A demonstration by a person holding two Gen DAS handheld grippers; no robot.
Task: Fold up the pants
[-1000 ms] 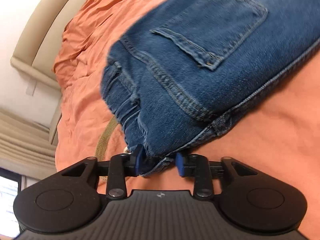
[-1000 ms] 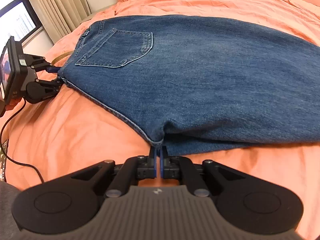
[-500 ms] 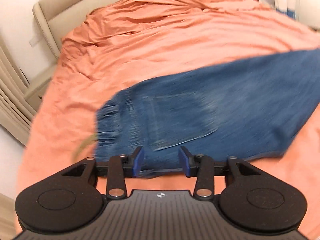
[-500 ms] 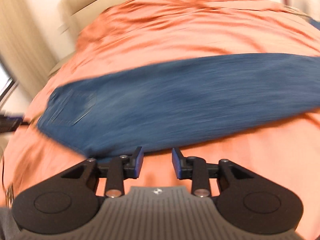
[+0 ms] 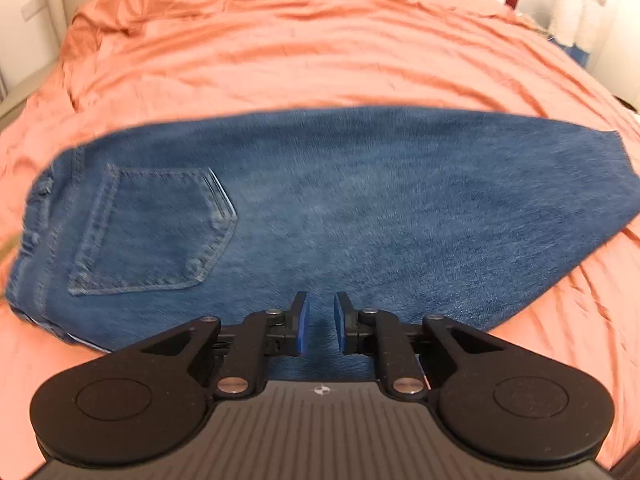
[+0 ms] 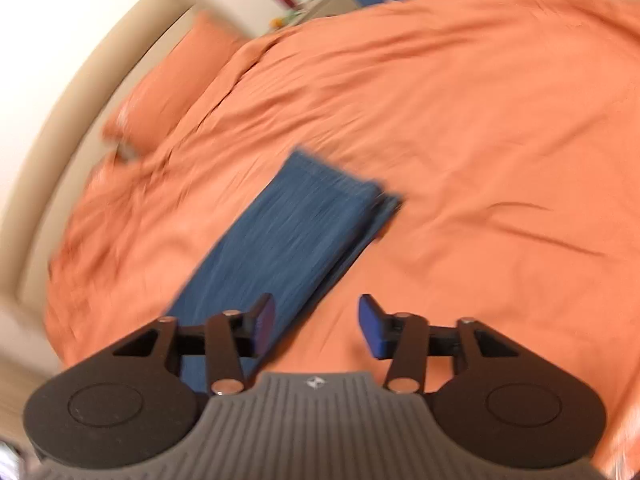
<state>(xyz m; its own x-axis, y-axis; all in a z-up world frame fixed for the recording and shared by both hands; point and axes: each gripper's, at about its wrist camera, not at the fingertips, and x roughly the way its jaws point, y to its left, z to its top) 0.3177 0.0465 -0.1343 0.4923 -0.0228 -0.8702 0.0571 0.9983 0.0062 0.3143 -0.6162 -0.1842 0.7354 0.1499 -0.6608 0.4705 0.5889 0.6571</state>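
Observation:
Blue jeans (image 5: 320,216) lie flat on an orange bedspread (image 5: 304,52), folded lengthwise, back pocket (image 5: 152,232) up at the left. My left gripper (image 5: 319,326) is open and empty, hovering over the near edge of the jeans. In the right wrist view the leg end of the jeans (image 6: 296,224) stretches away from me, hems at the far end. My right gripper (image 6: 316,326) is wide open and empty, above the bed beside the jeans' right edge.
A beige headboard (image 6: 52,152) and an orange pillow (image 6: 168,80) lie at the left in the right wrist view. A nightstand with small items (image 5: 568,16) stands past the bed's far right corner. Wrinkled bedspread surrounds the jeans.
Both grippers let go of the jeans' near edge, opened and lifted away. The left one moved right along the jeans; the right one swung toward the leg end.

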